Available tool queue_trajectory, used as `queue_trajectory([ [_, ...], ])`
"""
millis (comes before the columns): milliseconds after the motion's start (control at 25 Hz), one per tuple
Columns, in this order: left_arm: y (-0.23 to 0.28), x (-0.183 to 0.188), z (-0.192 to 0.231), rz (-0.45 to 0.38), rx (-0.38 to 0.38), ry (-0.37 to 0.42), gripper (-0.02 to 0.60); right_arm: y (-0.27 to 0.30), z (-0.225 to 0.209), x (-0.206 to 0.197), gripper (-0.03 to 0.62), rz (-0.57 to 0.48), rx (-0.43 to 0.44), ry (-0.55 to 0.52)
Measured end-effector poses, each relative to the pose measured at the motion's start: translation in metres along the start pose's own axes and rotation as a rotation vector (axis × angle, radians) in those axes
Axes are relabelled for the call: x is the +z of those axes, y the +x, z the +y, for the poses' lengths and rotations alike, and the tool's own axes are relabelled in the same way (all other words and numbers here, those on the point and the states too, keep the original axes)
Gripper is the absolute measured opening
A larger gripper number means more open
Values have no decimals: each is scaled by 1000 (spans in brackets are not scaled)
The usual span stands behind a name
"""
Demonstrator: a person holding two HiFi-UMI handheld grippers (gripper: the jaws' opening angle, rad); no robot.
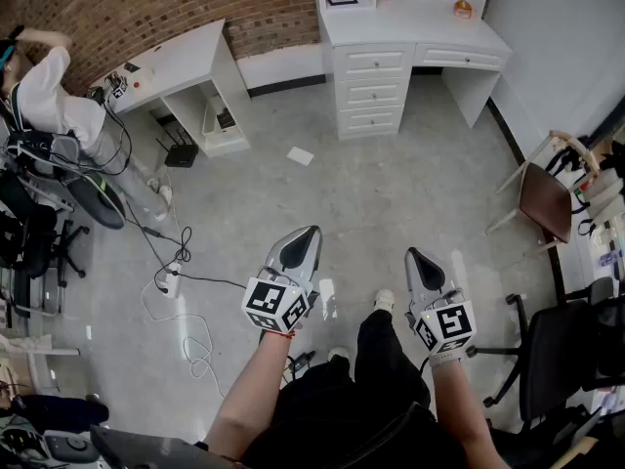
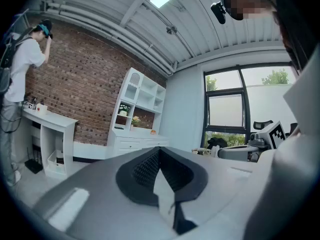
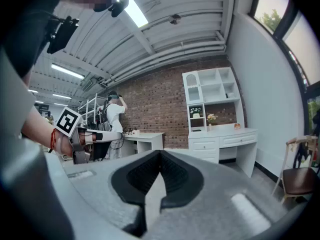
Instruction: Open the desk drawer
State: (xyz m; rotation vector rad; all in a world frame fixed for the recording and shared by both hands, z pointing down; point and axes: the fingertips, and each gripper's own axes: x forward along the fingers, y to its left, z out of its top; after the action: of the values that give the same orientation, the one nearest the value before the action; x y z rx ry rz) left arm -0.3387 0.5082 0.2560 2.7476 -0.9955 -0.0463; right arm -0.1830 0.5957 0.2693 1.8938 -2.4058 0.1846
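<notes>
The white desk (image 1: 410, 22) stands against the far brick wall, several steps away across the floor. Three closed drawers (image 1: 371, 91) are stacked under its left part and a wide closed drawer (image 1: 459, 59) sits under its right part. My left gripper (image 1: 311, 233) and right gripper (image 1: 414, 254) are held side by side in front of the person's legs, both pointing toward the desk, both shut with nothing between the jaws. The desk (image 2: 135, 143) shows small in the left gripper view. In the right gripper view the desk (image 3: 225, 140) lies straight ahead.
A second white desk (image 1: 186, 66) stands at the left, with a person (image 1: 44, 96) beside it. Cables (image 1: 176, 272) and a sheet of paper (image 1: 300, 155) lie on the floor. A wooden chair (image 1: 545, 198) and a black office chair (image 1: 566, 350) stand along the right.
</notes>
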Motion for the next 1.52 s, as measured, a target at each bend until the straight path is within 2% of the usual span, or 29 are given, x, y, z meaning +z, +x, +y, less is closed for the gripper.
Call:
queue_trajectory([
  [440, 88, -2, 11, 28, 3, -13, 0, 51, -72, 6, 0, 12, -11, 11],
  [640, 133, -3, 13, 37, 20, -21, 0, 66, -117, 3, 0, 28, -27, 33],
  [960, 215, -5, 16, 30, 63, -22, 0, 103, -194, 3, 1, 31, 8, 46],
  [1520, 286, -6, 31, 42, 113, -36, 0, 157, -253, 6, 2, 38, 67, 70],
])
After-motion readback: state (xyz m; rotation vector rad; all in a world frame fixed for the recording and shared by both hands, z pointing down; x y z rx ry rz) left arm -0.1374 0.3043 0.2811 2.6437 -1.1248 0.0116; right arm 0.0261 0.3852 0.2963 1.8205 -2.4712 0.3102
